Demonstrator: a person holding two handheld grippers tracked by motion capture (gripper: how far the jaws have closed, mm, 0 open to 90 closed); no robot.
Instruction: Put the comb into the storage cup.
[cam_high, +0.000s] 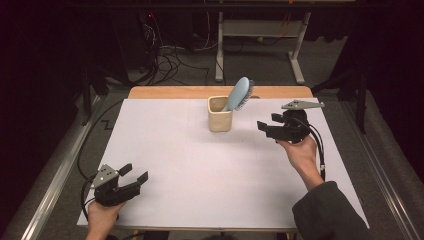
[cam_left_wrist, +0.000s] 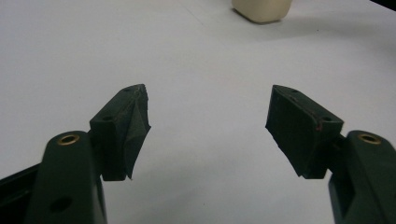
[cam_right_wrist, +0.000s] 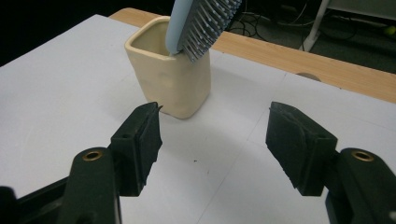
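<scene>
Right now our right gripper (cam_high: 266, 127) sits at the middle right of the high view, its jaws apart with nothing between them, pointing toward the centre of the frame. Just beyond those jaws, to their left in that view, stands the cream cup (cam_high: 220, 114), and out of it rises the blue hairbrush (cam_high: 239, 93), handle down inside the cup, head up. The brush's long axis leans toward the upper right of the frame, so the head tips over the rim on the side nearer our right gripper. In the right gripper view the cup (cam_right_wrist: 171, 74) stands at the upper left, a little left of the line between the jaws, and the brush head (cam_right_wrist: 204, 24) hangs above it with its bristles turned toward the lower right. We judge that a grasp on the brush would call for raising the jaws and swinging them slightly left. Our left gripper (cam_high: 134, 175) rests at the lower left of the high view, also spread wide and empty, well apart from the cup across the white table (cam_high: 200, 175); the right is plainly the nearer one.
</scene>
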